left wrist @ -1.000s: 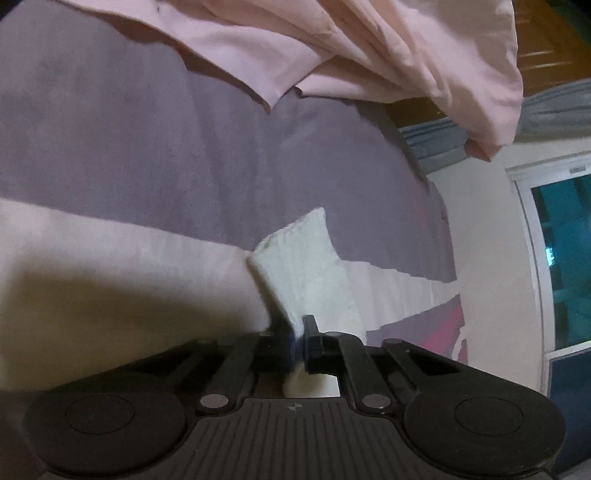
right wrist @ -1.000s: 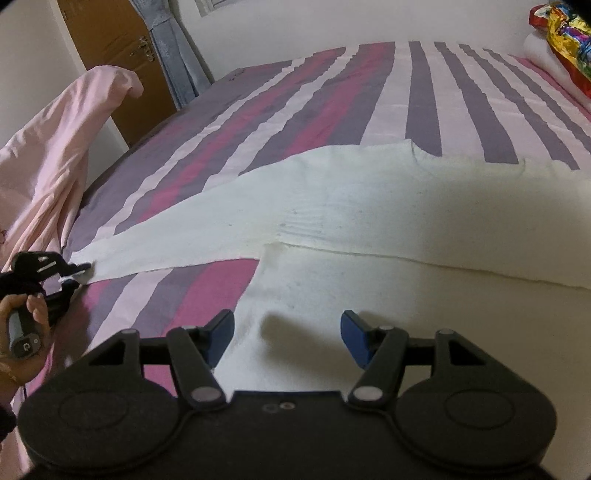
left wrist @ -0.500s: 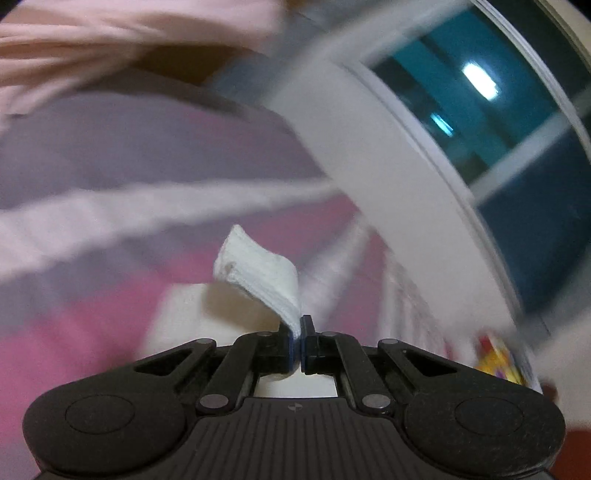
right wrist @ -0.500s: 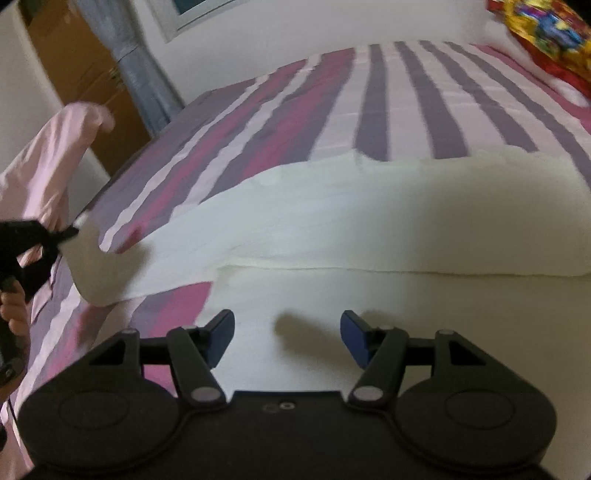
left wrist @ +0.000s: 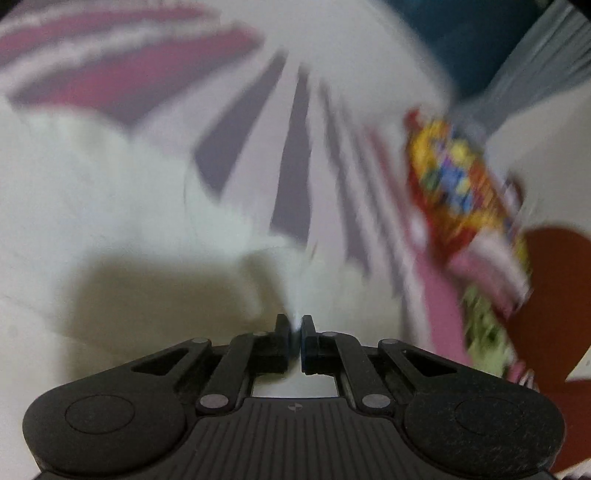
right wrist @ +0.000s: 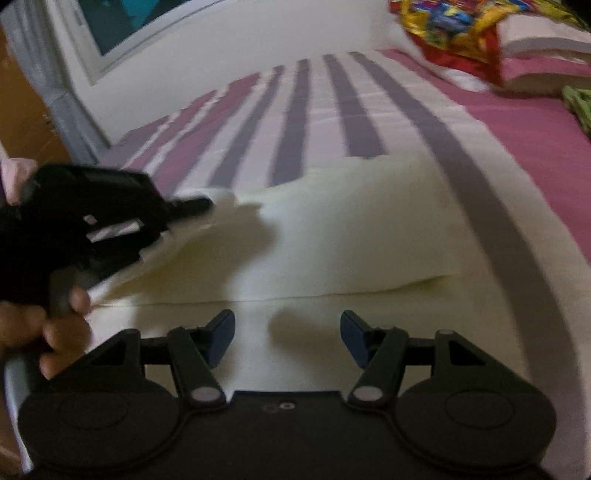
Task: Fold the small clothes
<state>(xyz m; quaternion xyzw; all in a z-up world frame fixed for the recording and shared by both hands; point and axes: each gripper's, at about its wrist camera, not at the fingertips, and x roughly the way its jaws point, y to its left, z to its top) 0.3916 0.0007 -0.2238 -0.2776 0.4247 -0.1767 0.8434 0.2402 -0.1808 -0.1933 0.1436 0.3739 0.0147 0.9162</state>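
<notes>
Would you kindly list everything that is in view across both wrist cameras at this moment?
white garment: one, cream-white, spread on the bed, one part doubled over the rest.
bedsheet: one, striped purple, magenta and white, under the garment.
colourful cloth: one, red, yellow and blue, at the far right of the bed.
green cloth: one, green, at the right edge, mostly cut off.
window: one, white frame with dark glass, in the wall beyond the bed.
curtain: one, grey, left of the window.
left gripper: one, black, shut on a pinch of the garment.
right gripper: one, black with blue pads, open above the garment.
hand: one, holding the left gripper's handle.
</notes>
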